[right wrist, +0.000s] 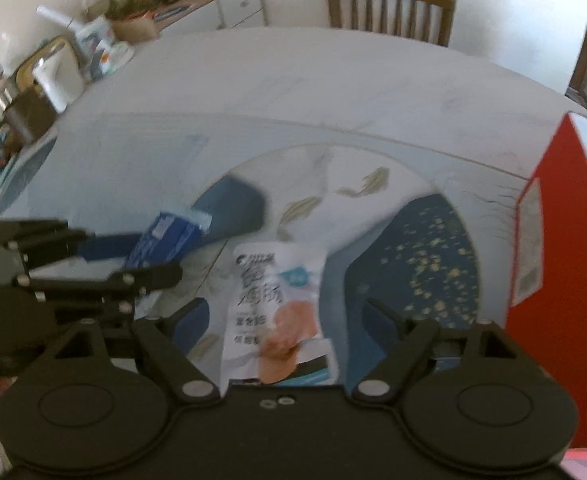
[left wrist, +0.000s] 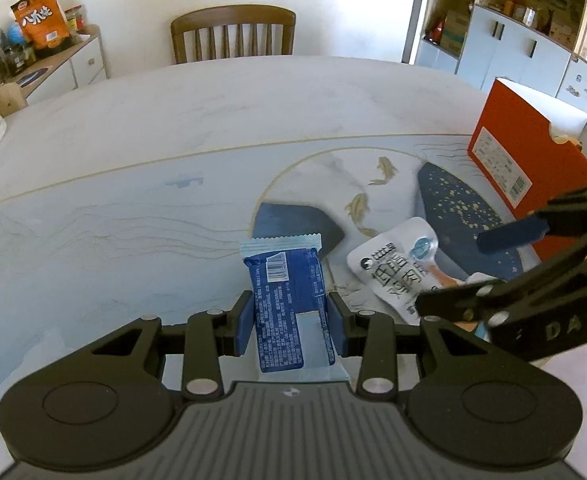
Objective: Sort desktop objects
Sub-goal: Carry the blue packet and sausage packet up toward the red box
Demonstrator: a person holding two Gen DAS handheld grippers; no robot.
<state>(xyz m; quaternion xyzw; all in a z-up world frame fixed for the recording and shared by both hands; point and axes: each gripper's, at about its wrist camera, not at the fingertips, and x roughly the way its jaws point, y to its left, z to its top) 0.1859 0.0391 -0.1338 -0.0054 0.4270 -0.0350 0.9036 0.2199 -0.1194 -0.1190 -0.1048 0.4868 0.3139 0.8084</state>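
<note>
2 tongs: left tongs (left wrist: 289, 322) clamp blue packet (left wrist: 289, 300); right tongs (right wrist: 283, 318) spread around white pouch (right wrist: 277, 312).

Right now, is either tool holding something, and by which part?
The left tool grips the blue snack packet by its long side edges. The right tool is open around the white pouch.

— What has the left gripper (left wrist: 289, 322) got?

— A blue snack packet (left wrist: 287, 308), pinched between its blue pads (left wrist: 243, 326), barcode end pointing away over the table (left wrist: 133, 140).

— And to the right?

— A white pouch (left wrist: 397, 268) lying flat on the fish-patterned mat (left wrist: 333, 176) (black lettering, partly hidden). The right gripper (left wrist: 457, 268) reaches in above it, fingers spread. Behind stands an orange box (left wrist: 533, 160), open-topped. A wooden chair (left wrist: 233, 32) sits at the far edge.
</note>
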